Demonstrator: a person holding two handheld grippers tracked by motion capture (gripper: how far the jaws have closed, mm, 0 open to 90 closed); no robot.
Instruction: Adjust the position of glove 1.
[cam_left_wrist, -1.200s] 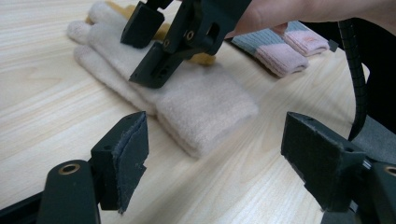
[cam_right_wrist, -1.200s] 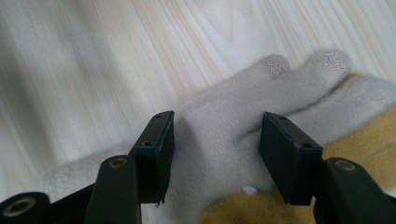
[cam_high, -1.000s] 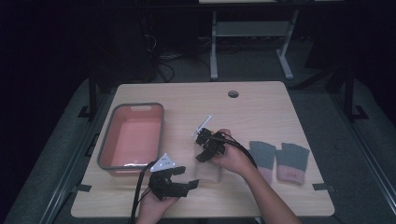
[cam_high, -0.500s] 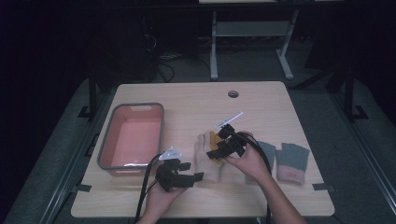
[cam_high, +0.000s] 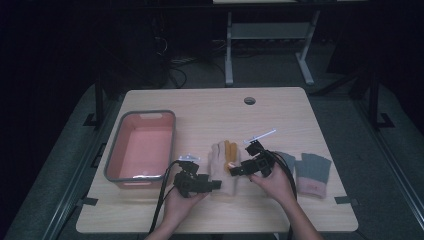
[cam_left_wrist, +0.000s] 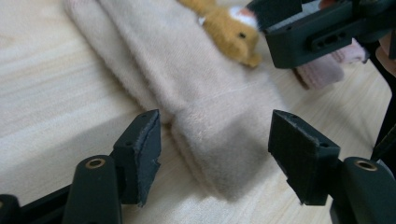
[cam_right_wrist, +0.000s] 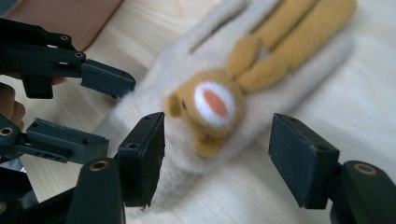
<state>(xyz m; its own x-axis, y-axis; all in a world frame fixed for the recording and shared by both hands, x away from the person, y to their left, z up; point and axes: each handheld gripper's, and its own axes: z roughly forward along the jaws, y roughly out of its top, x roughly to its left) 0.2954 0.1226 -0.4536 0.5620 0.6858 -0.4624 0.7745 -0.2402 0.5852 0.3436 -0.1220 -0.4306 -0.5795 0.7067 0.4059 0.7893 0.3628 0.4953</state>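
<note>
In the high view, the left hand-held gripper (cam_high: 216, 185) lies low over the tabletop (cam_high: 210, 107) with its jaws pointing at the cuff end of a beige glove (cam_high: 223, 167), while the right hand-held gripper (cam_high: 235, 171) comes at the same glove from the other side, its jaws near the glove's orange patch. A pink bin (cam_high: 141, 146) sits well off to the outer side of the left hand-held gripper, and a pair of grey gloves (cam_high: 306, 169) lies behind the right hand. In the left gripper view, the left hand-held gripper (cam_left_wrist: 214, 156) stands wide open and holds nothing, the beige glove's cuff (cam_left_wrist: 219, 140) lying between its jaws on the wood, with the other gripper's jaws beyond it. In the right gripper view, the right hand-held gripper (cam_right_wrist: 217, 156) is likewise spread wide and empty, and the glove's orange animal face (cam_right_wrist: 209, 108) lies just ahead, between its jaws.
</note>
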